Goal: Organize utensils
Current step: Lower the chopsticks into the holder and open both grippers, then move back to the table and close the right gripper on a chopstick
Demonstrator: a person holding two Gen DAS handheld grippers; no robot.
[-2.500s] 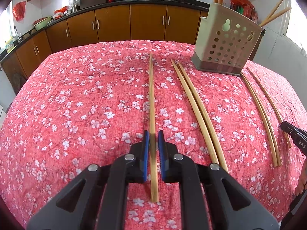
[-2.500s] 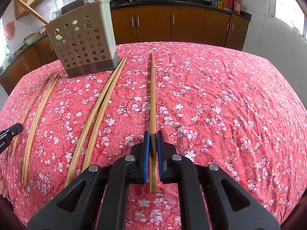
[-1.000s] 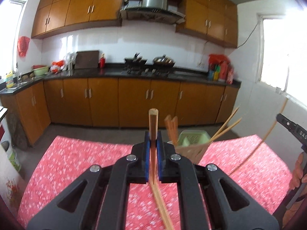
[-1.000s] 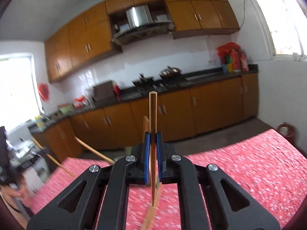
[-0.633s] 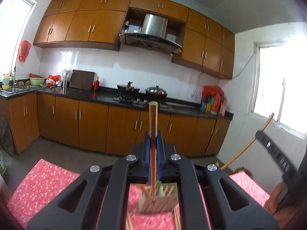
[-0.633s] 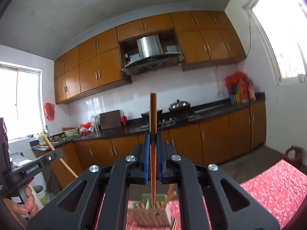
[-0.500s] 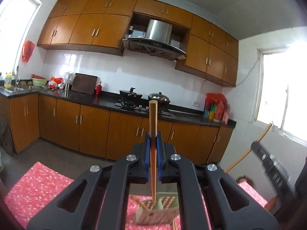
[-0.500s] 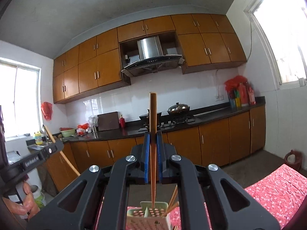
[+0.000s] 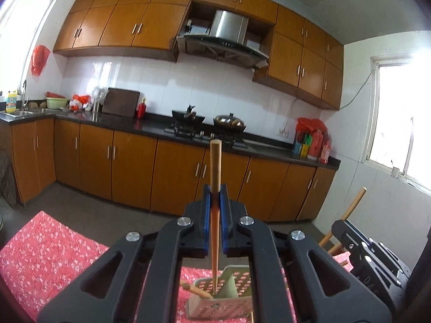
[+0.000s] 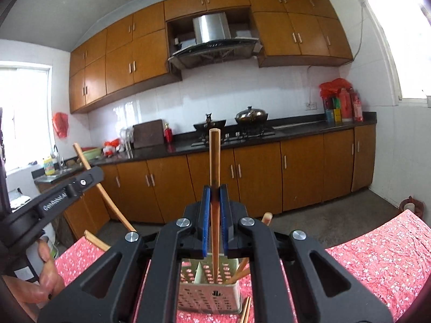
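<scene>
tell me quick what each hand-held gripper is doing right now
Left hand-held gripper: closed on a chopstick, upright over the holder.
Right hand-held gripper: closed on a chopstick, upright over the holder.

The table (image 9: 48,258) was covered by a red cloth (image 10: 377,263) printed with small white blossoms; the cloth lay flat across all of the surface in view. A pale perforated holder (image 10: 210,296) stood upright on the cloth, its base resting flat, and appeared in both wrist views (image 9: 223,301). Two chopsticks (image 10: 245,311) lay on the cloth just beside the holder's lower right corner, side by side; only their near ends were visible. The table's edges and legs could not be made out. A dark floor (image 10: 323,223) lay beyond the table's far side.
</scene>
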